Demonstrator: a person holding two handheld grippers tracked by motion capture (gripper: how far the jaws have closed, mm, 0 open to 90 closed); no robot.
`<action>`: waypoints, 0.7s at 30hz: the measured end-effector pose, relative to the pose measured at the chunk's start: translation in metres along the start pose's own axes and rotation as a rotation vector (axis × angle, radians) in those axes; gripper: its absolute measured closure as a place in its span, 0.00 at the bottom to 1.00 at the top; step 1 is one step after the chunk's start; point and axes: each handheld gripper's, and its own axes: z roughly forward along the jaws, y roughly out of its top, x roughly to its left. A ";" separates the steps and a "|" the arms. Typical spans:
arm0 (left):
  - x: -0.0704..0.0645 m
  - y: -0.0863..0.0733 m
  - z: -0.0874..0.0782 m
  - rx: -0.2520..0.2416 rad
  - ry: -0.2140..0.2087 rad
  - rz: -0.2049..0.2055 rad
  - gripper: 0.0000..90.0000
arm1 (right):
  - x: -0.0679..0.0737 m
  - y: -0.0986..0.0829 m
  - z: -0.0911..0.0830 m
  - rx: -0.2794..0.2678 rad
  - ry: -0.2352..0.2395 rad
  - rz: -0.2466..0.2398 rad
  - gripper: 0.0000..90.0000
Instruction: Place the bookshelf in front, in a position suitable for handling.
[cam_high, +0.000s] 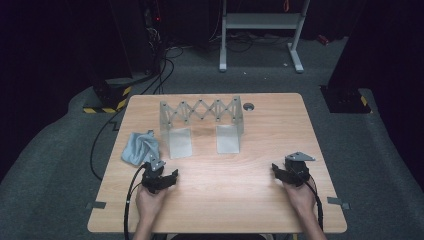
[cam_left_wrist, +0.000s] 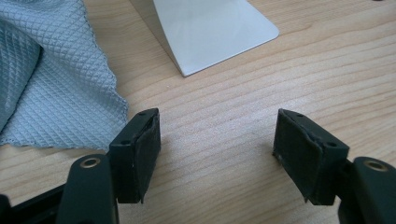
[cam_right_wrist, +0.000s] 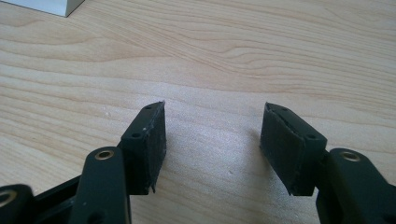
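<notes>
Lying crumpled on the wooden surface (cam_high: 260, 170) beside the folding metal rack (cam_high: 200, 125), the grey-blue cloth (cam_high: 141, 147) sits just ahead of the left gripper (cam_high: 167, 179), whose fingers (cam_left_wrist: 140, 154) stand open and empty. The right gripper (cam_high: 281, 172), likewise open, rests well apart. A shallow pinch could catch only a loose fold, letting the cloth slip or drag against the rack.

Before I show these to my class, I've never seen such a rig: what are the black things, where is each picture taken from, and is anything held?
A person holds two tools. The left hand-held gripper and right hand-held gripper both sit open and empty on the light wooden table. The wide picture looks down from above; the two close ones ride on each gripper, looking along its jaws. Near the left one lie a crumpled pale blue cloth and a folding metal rack with scissor lattice.
</notes>
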 end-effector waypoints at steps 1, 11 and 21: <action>0.000 0.000 0.000 0.000 0.000 0.000 0.36 | 0.000 0.000 0.000 0.000 -0.002 0.003 0.46; 0.000 0.000 0.000 0.001 0.003 -0.005 0.35 | 0.001 0.000 0.000 0.000 0.001 0.000 0.46; 0.003 0.001 -0.003 0.007 -0.010 -0.057 0.41 | 0.009 0.007 0.005 -0.008 0.012 -0.011 0.55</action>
